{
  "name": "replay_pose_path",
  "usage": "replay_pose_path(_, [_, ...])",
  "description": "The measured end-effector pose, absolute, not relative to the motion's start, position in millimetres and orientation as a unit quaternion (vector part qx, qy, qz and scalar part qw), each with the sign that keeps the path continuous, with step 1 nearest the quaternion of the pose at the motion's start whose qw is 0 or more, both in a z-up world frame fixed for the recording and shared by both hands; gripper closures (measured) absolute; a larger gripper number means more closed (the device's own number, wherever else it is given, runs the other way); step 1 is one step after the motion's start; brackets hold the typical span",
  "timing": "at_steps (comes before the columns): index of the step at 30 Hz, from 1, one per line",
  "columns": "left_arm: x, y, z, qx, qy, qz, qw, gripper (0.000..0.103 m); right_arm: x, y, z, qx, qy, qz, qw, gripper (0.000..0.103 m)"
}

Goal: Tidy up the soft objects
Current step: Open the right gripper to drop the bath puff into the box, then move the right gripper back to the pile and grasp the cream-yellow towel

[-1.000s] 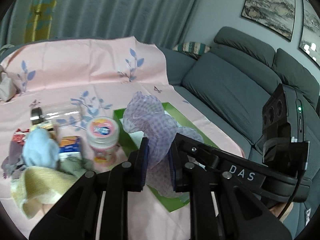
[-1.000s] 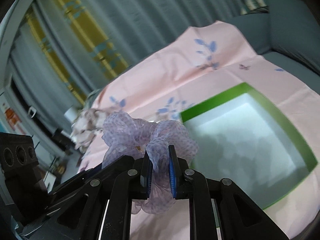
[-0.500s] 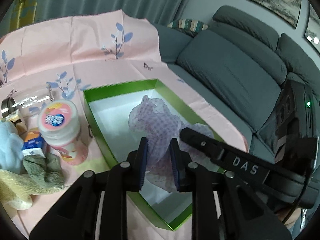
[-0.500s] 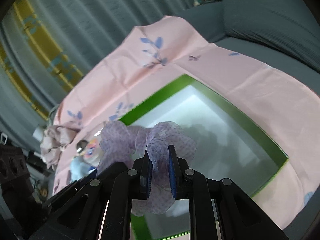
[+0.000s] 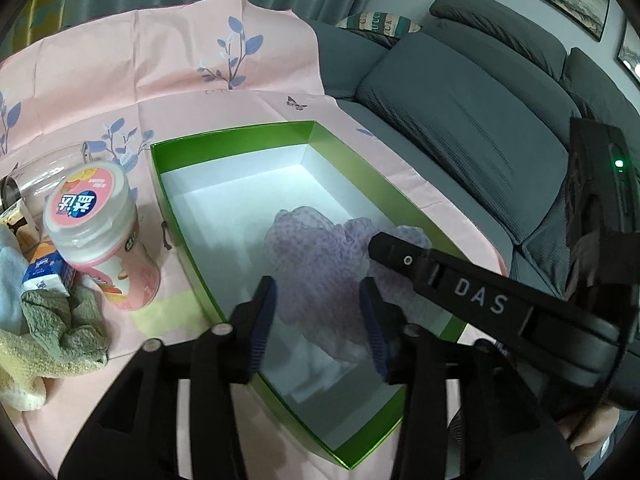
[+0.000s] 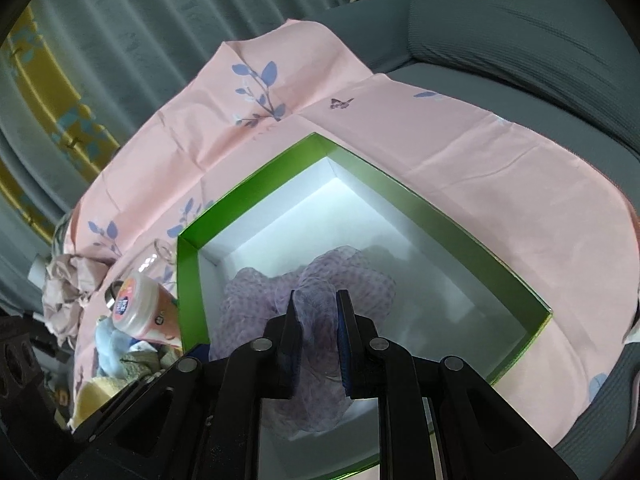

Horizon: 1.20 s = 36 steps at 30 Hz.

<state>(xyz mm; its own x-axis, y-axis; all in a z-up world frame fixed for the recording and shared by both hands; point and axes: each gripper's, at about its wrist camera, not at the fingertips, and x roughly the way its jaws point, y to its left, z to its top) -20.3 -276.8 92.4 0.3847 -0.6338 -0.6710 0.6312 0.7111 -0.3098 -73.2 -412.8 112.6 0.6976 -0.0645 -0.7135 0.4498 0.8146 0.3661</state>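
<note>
Lilac mesh cloth [image 5: 316, 268] came down into green box [image 5: 224, 140]; left gripper [image 5: 316, 320] fingers just opened, releasing it.

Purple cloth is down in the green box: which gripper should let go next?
Probably the right gripper: its jaws pinch the purple cloth inside the green box. The left gripper has just been opening, its jaws clear of the cloth.

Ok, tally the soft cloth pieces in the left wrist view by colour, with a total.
Lilac: 1, the mesh cloth in the green box
Light blue: 1, cloth
Grey-green: 1, towel
Pale yellow: 1, towel
Total: 4
</note>
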Motion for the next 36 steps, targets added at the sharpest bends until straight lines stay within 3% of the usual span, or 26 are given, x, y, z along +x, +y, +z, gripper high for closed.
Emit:
replay_pose_path(3, [-23, -269, 97, -0.011, 0.395, -0.381, 0.836, 0.041, -74, -411, 114, 0.258, 0.362, -0.154, 0.882, 0.076])
replay_pose_path(5, [-27, -259, 102, -0.012, 0.393, -0.372, 0.841, 0.029, -75, -410, 116, 0.255, 0.354, -0.156, 0.886, 0.050])
replay_pose_path(7, [-30, -247, 106, -0.017, 0.387, -0.359, 0.849, 0.026, -76, -406, 120, 0.247, 0.348, -0.158, 0.890, 0.035])
replay_pose_path(8, [-33, -238, 110, -0.023, 0.381, -0.354, 0.854, 0.020, -77, -403, 122, 0.241, 0.346, -0.159, 0.893, 0.030])
replay_pose_path(11, [-37, -211, 119, -0.047, 0.366, -0.342, 0.864, 0.007, -77, -393, 129, 0.223, 0.337, -0.156, 0.901, 0.027])
replay_pose_path(16, [-44, -169, 136, -0.064, 0.346, -0.306, 0.885, 0.002, -76, -374, 140, 0.194, 0.325, -0.146, 0.914, 0.012])
replay_pose_path(29, [-49, -19, 149, -0.129, 0.311, -0.146, 0.930, 0.001, -64, -305, 155, 0.135, 0.314, -0.049, 0.938, 0.009])
replay_pose_path(36, [-40, 27, 112, -0.147, 0.348, -0.102, 0.920, 0.001, -52, -262, 147, 0.143, 0.333, 0.036, 0.931, 0.009])
